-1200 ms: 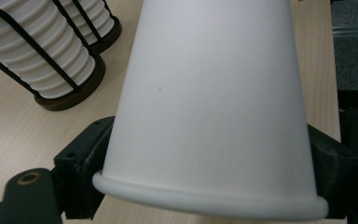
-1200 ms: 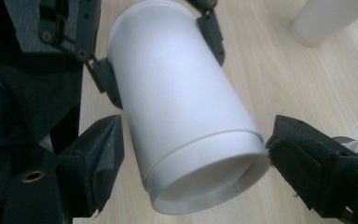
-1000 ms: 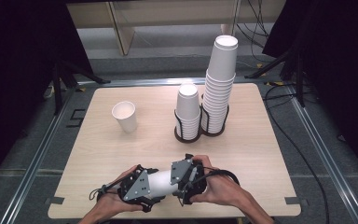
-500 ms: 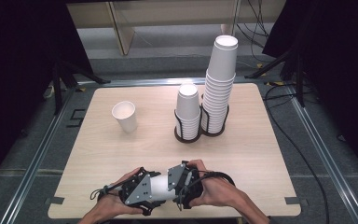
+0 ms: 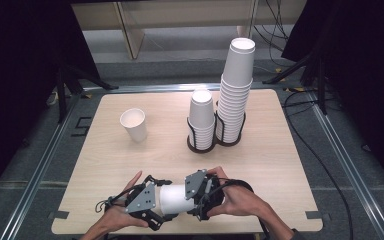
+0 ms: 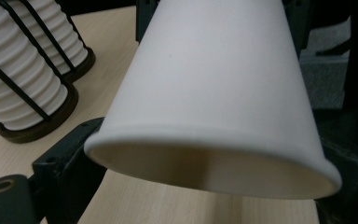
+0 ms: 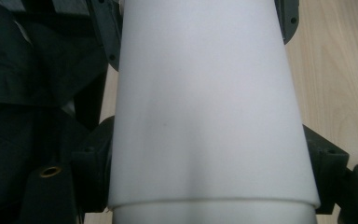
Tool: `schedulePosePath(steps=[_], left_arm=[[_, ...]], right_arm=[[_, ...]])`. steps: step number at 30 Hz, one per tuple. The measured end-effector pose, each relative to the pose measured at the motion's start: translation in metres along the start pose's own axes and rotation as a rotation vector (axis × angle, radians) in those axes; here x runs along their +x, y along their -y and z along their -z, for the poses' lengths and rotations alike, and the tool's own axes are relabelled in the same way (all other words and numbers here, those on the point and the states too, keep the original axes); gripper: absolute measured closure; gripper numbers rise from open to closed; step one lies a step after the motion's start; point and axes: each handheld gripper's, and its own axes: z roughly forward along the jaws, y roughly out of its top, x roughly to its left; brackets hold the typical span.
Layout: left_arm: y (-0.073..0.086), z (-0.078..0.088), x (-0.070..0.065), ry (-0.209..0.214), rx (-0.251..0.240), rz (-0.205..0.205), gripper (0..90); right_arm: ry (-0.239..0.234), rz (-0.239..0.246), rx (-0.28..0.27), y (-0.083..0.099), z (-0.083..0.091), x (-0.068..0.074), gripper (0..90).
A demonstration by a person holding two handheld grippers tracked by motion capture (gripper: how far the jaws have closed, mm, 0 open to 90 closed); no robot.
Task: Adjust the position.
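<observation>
A white paper cup (image 5: 172,199) lies level between my two grippers near the table's front edge. Its open mouth faces my left gripper (image 5: 157,209) and its narrow end points at my right gripper (image 5: 190,197). In the left gripper view the cup (image 6: 214,84) has its rim between the jaws of the left gripper (image 6: 209,151). Those jaws have just been opening, and I see no squeeze on the rim. In the right gripper view the right gripper (image 7: 209,158) is shut on the cup (image 7: 205,107), one jaw against each side.
One loose cup (image 5: 134,124) stands at the table's back left. A short cup stack (image 5: 201,117) and a tall stack (image 5: 236,90) sit in black wire holders (image 6: 28,70) at the back middle. Cables lie on the floor at the right.
A longer stretch of the cup shows between the grippers than half a second ago. The left gripper has drawn slightly to the left. The right hand has hardly moved.
</observation>
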Motion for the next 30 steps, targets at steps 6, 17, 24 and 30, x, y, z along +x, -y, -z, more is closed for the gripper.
schedulePosePath(steps=[6,17,24,30], left_arm=[[0.000,0.009,0.008,0.014,-0.139,0.096,7.7],[-0.001,0.017,0.014,-0.007,-0.310,0.245,13.0],[-0.003,0.015,0.011,0.009,-0.359,0.282,12.2],[-0.007,0.016,0.010,0.011,-0.412,0.310,4.1]], right_arm=[[-0.020,-0.032,-0.120,0.008,0.018,-0.009,24.3],[0.018,-0.097,-0.347,0.011,0.037,-0.017,24.0],[-0.015,-0.105,-0.400,0.010,0.033,-0.017,24.0],[-0.035,-0.101,-0.444,0.010,0.031,-0.017,24.0]])
